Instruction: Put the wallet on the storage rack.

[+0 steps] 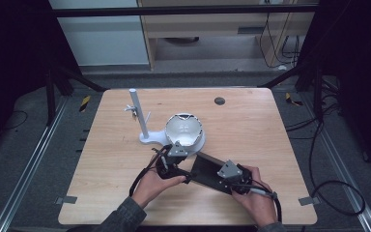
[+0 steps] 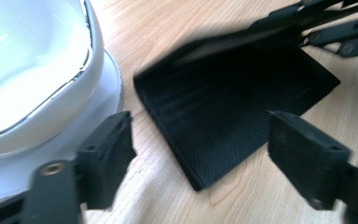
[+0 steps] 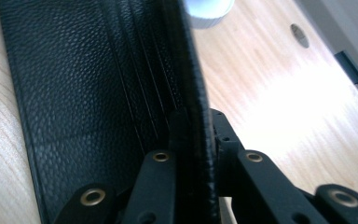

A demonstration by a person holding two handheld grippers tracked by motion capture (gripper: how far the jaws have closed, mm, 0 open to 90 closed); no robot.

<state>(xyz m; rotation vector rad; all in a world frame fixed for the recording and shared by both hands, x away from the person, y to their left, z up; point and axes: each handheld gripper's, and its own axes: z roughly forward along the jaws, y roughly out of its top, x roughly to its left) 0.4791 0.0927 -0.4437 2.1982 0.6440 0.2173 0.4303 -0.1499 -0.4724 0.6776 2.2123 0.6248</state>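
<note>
Right fingers (image 3: 193,140) are clamped on one raised flap of the black wallet (image 1: 211,172); in the right gripper view the leather edge sits pinched between them. Left fingers (image 2: 200,154) stand wide apart w/ nothing between, just off the wallet's near corner. We hold both grippers low over the desk (image 1: 251,121), left gripper (image 1: 171,162) beside the bowl, right gripper (image 1: 234,176) at the wallet's other end.

Wallet lies partly open on the desk, in front of the white bowl (image 1: 183,129) and just apart from it. Its long axis runs diagonally in the high view, from upper left nr the bowl down to lower right at our right hand. Card slots show inside; no brand or writing we can read.

Bowl sits on a white base w/ an upright post (image 1: 139,116). Desk is light wood w/ a round grommet (image 1: 219,101) at the far side. Round it: dark frame, grey floor, cables (image 1: 328,159) at right, cabinets beyond.
</note>
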